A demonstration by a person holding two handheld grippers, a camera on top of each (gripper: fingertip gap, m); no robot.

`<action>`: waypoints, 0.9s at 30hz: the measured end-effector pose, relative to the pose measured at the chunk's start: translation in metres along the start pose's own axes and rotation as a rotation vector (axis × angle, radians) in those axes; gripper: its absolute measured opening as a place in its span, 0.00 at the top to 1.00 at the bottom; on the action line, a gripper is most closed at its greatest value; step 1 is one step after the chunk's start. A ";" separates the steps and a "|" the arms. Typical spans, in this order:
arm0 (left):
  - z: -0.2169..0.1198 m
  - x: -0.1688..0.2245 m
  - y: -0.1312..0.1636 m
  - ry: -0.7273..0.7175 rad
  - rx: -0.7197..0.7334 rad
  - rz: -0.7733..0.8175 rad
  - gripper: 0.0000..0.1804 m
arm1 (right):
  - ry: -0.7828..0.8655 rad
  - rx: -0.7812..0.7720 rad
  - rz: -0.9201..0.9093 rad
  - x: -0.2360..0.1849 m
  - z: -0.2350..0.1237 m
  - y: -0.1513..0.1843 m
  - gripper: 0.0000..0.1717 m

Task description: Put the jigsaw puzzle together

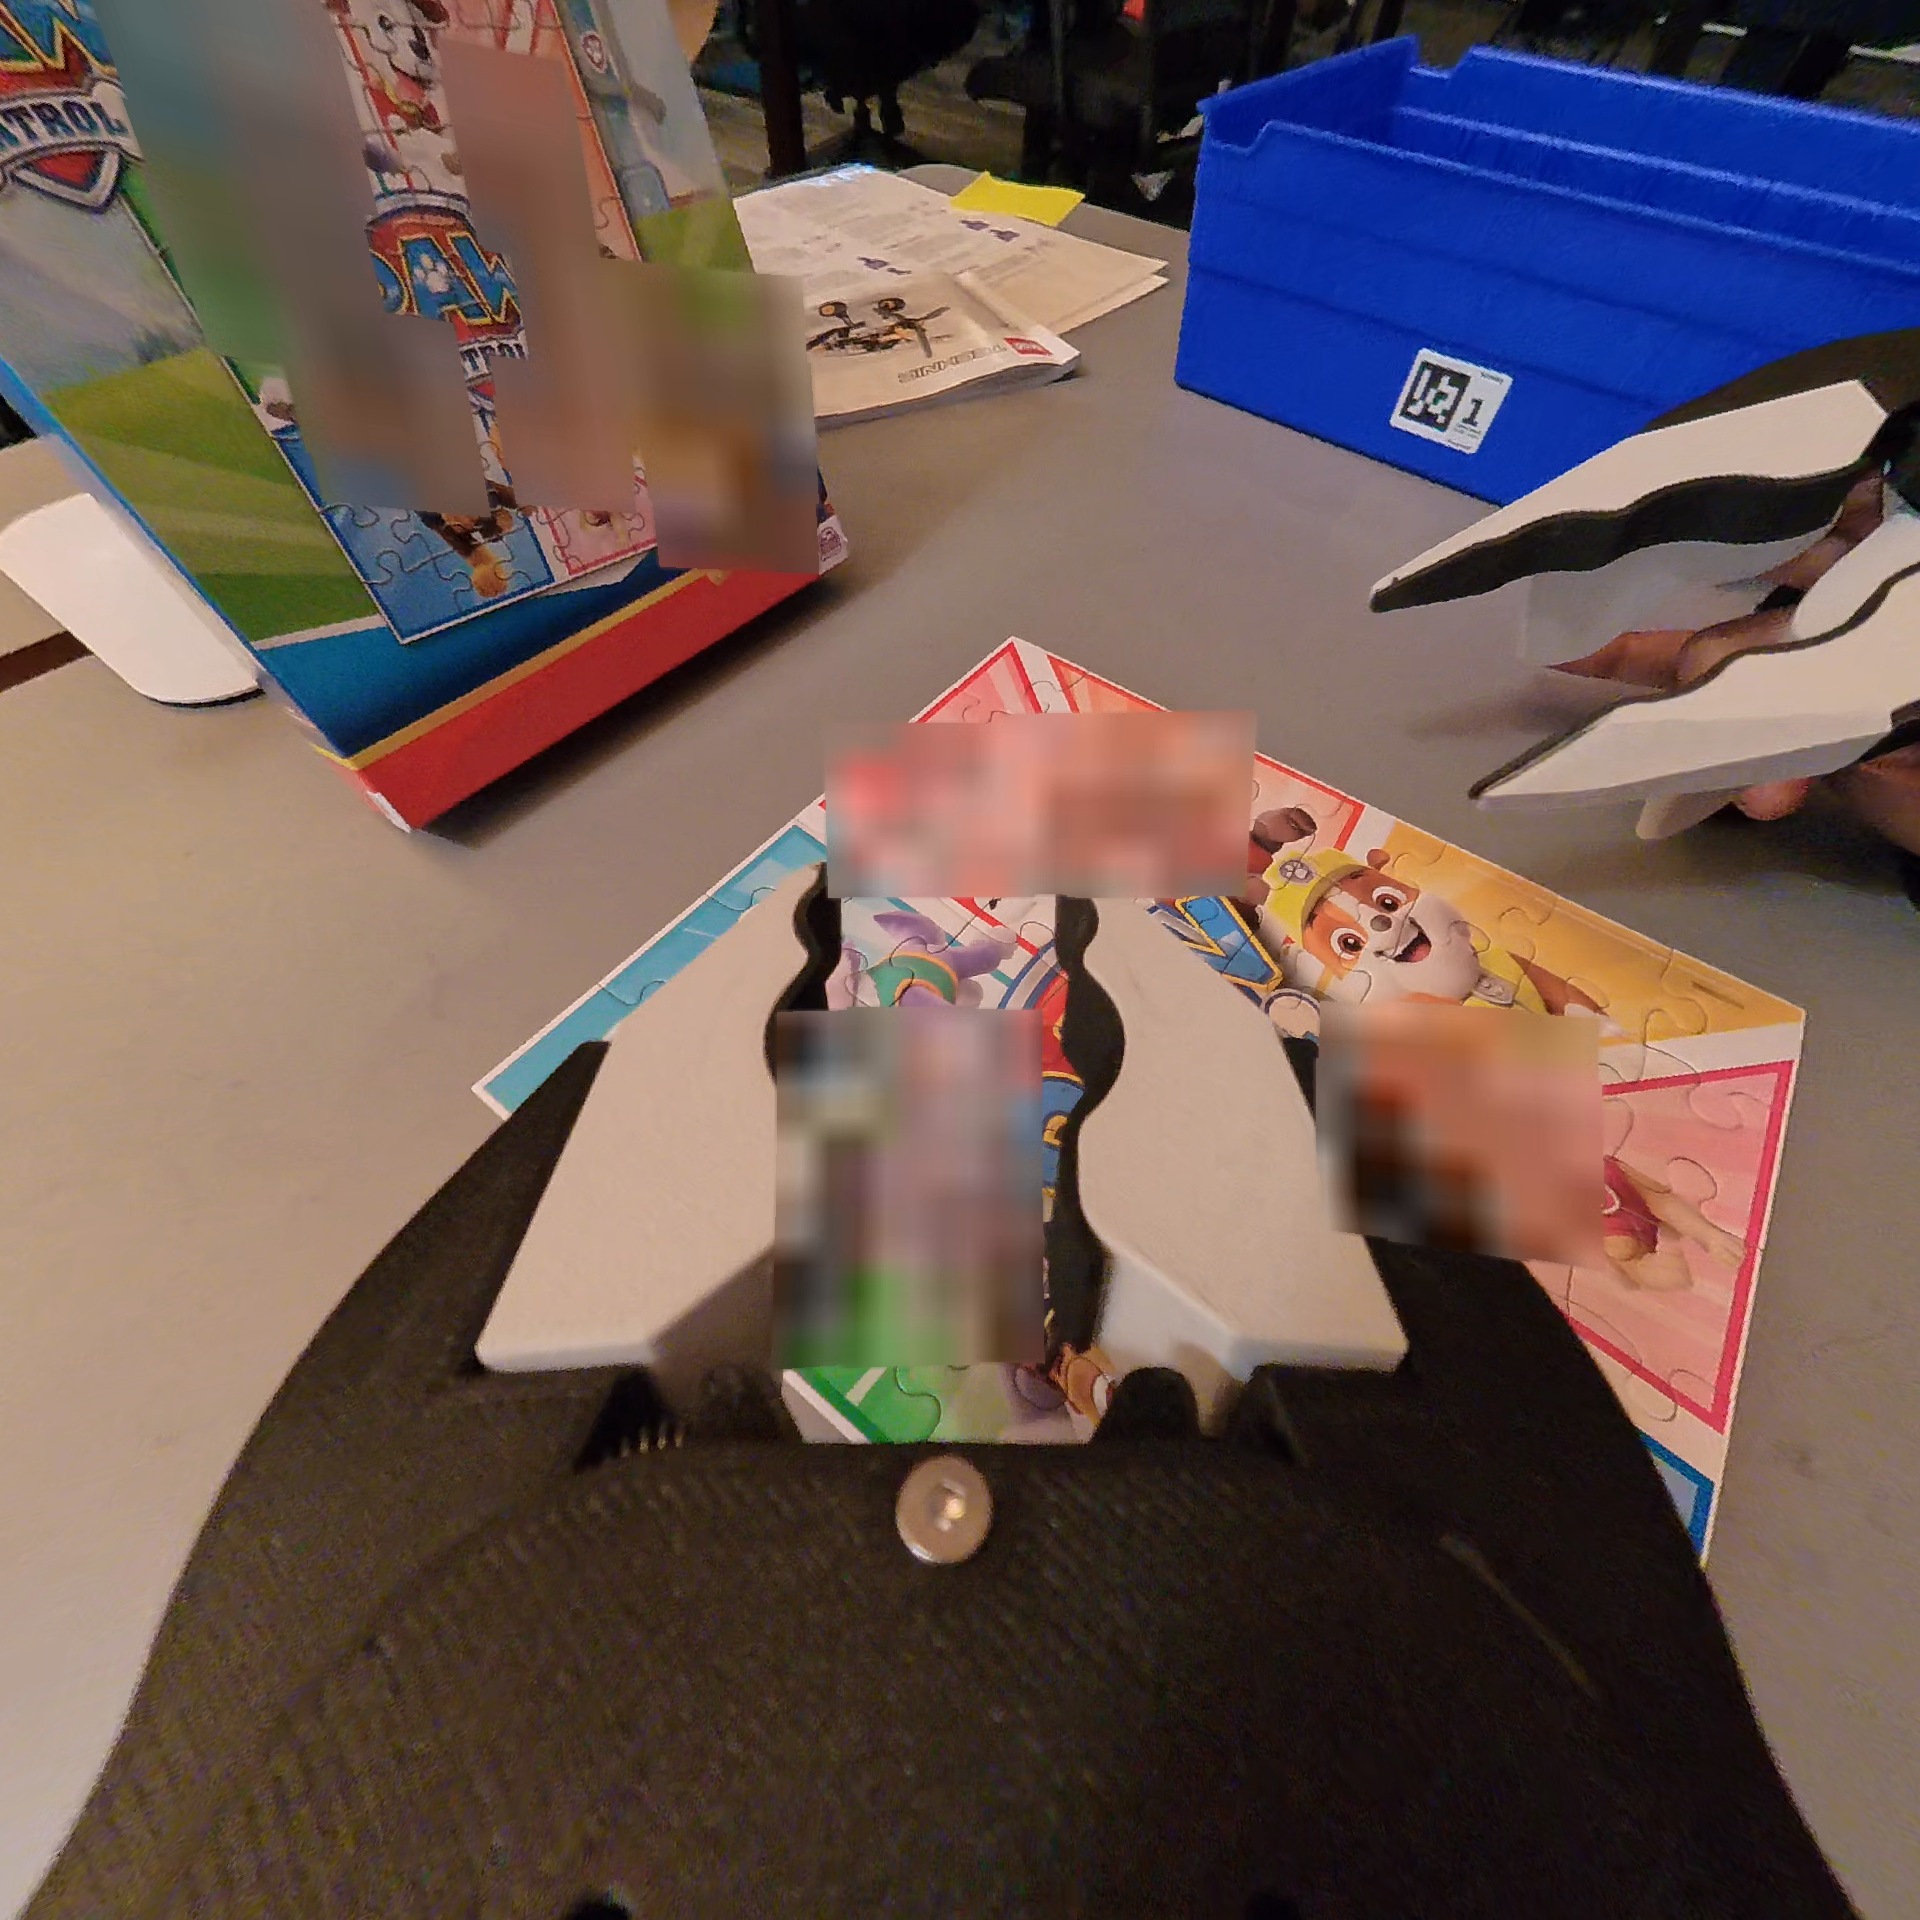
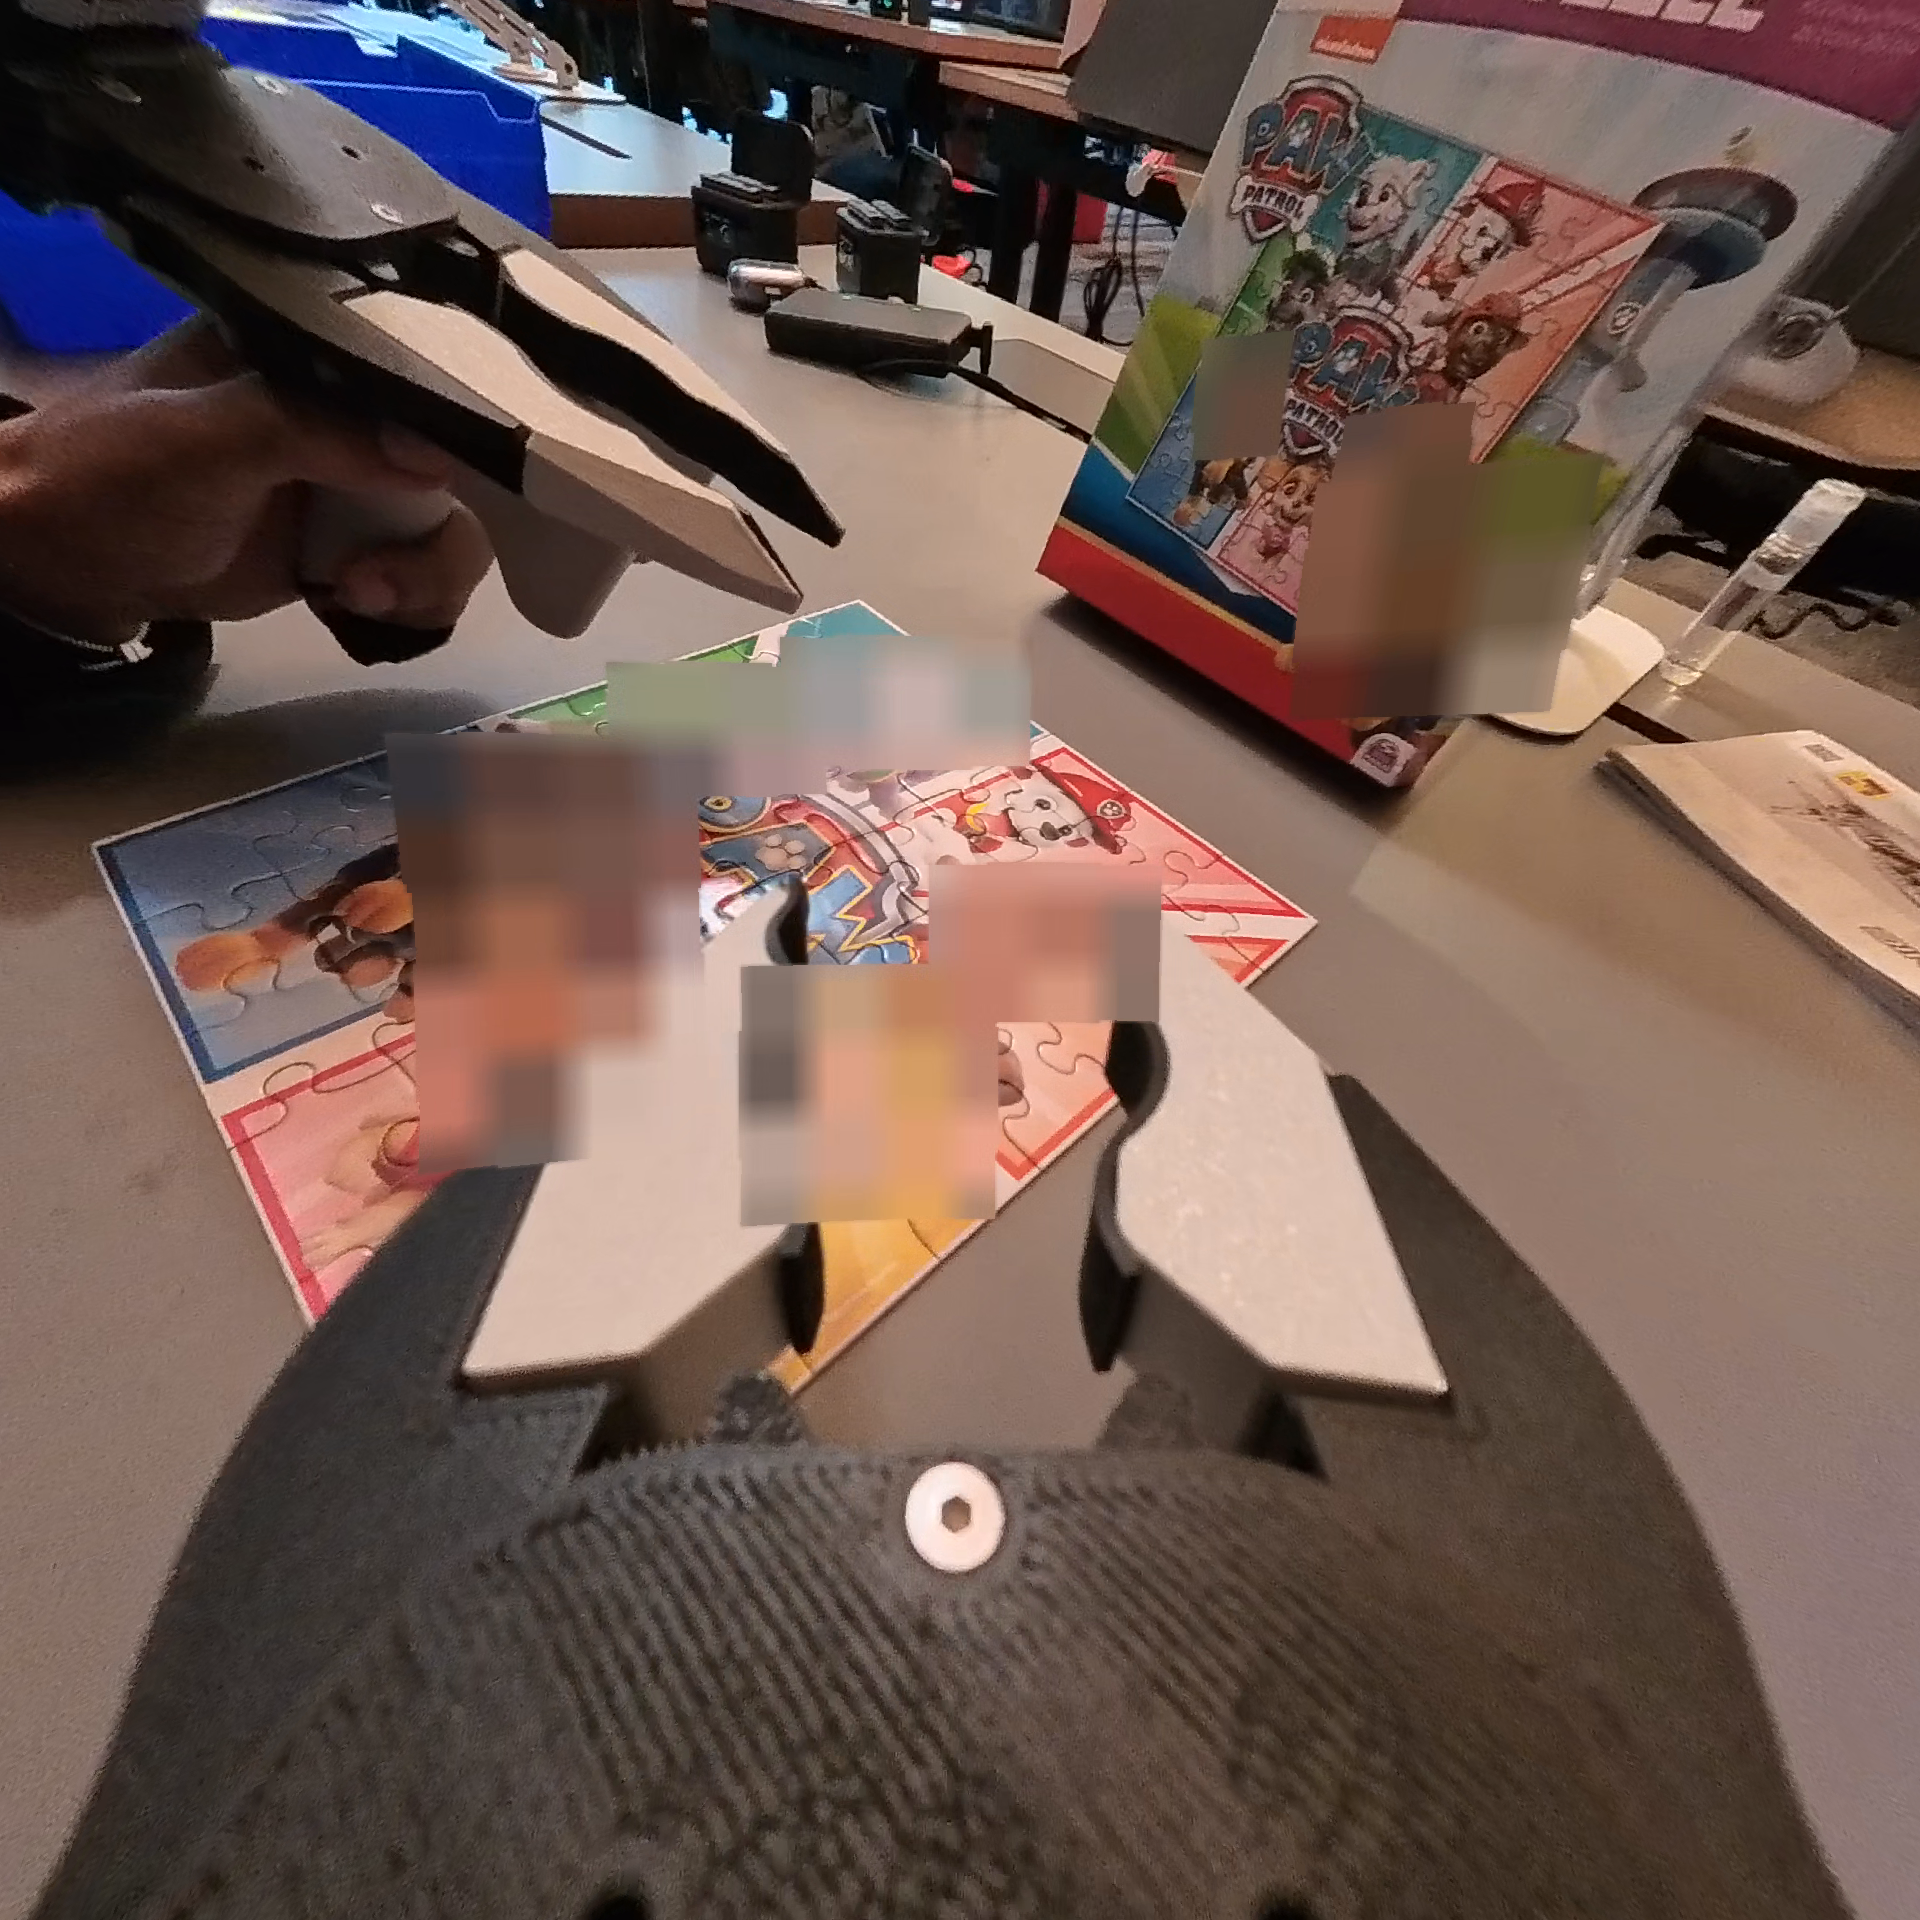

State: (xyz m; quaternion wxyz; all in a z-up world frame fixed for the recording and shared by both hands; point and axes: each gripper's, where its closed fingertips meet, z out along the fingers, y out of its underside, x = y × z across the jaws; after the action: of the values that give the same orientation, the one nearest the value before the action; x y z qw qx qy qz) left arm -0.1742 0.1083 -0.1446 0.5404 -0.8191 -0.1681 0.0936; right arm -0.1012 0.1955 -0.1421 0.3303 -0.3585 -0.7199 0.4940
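puzzle (image 1: 1507,966): multicoloured cartoon panels (pink, yellow, blue) | bin (image 1: 1558,260): blue | table (image 1: 312,935): grey

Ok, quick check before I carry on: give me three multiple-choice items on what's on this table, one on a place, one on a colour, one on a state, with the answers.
1. Where does the puzzle box stand relative to the assembled jigsaw puzzle in the left wrist view?
A. Beyond it, to the left
B. On top of it
C. Inside the bin

2. What colour is the plastic bin?
A. Green
B. Blue
C. Yellow

3. How are the left gripper's fingers?
A. Clamped on a booklet
B. Clamped on the box
C. Apart, holding nothing, over the puzzle

Answers:
1 A: the box stands upright on the grey table, past the puzzle's far left edge.
2 B: its walls are plain blue.
3 C: puzzle artwork shows through the gap between the fingers.
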 end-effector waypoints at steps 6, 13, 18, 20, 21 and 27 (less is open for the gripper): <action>-0.003 -0.001 0.000 -0.003 0.018 0.004 0.79 | 0.021 -0.002 -0.016 0.001 -0.001 0.001 0.71; -0.011 -0.004 -0.005 -0.040 0.065 0.040 0.87 | 0.030 0.002 -0.042 -0.002 -0.003 0.000 0.73; -0.021 -0.007 -0.016 -0.067 0.147 0.054 0.96 | -0.010 0.093 0.022 -0.006 -0.013 -0.011 0.79; -0.022 -0.010 -0.015 -0.080 0.143 0.057 0.97 | -0.017 0.126 0.043 -0.006 -0.018 -0.015 0.81; -0.023 -0.012 -0.015 -0.090 0.146 0.061 0.97 | -0.017 0.138 0.049 -0.006 -0.020 -0.016 0.82; -0.046 0.005 -0.027 -0.068 0.248 0.005 0.98 | 0.005 0.152 0.031 -0.008 -0.023 -0.017 0.83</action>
State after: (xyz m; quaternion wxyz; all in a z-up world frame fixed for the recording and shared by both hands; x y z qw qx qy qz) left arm -0.1592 0.0804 -0.1008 0.6312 -0.7428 -0.1715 0.1429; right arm -0.0810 0.1959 -0.1200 0.3507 -0.3446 -0.6739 0.5515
